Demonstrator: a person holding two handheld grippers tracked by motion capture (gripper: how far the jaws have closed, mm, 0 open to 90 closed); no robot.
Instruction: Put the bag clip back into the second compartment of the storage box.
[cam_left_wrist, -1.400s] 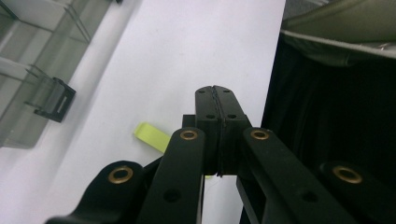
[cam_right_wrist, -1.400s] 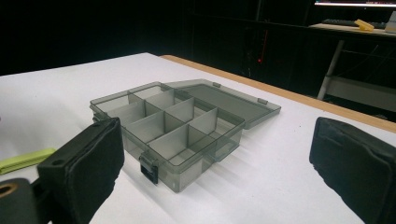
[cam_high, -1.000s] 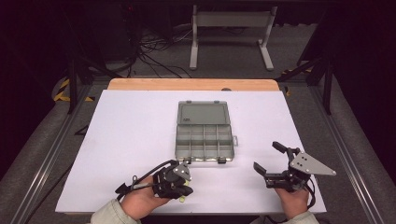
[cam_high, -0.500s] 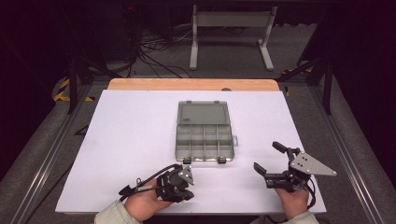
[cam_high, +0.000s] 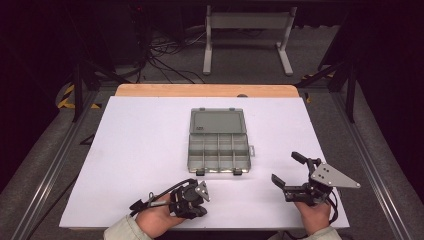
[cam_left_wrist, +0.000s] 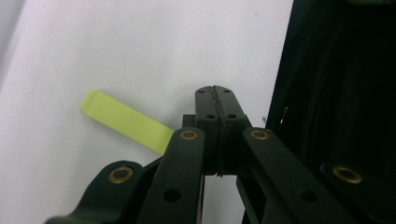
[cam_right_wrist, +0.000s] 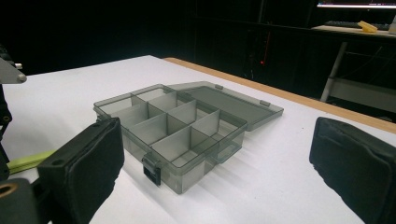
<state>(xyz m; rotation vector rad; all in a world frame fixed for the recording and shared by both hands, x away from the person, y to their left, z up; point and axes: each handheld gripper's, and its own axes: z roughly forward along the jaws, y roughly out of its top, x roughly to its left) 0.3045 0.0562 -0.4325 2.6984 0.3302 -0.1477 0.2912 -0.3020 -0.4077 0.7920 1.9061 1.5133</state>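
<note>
At lower left, the left gripper (cam_high: 192, 200) has slid nearer the table edge, jaws closed empty beside a yellow strip (cam_left_wrist: 127, 122); the right gripper (cam_high: 292, 175) gapes, the compartment box (cam_high: 219, 142) untouched.

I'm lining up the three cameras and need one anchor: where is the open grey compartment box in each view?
High view: the compartment box lies at the table's centre, lid open toward the far edge.
Left gripper view: not in it; there the shut jaws point at the white table beside a yellow-green strip.
Right gripper view: centre-left, between the open jaws.
Shared landmark: the white table top.
</note>
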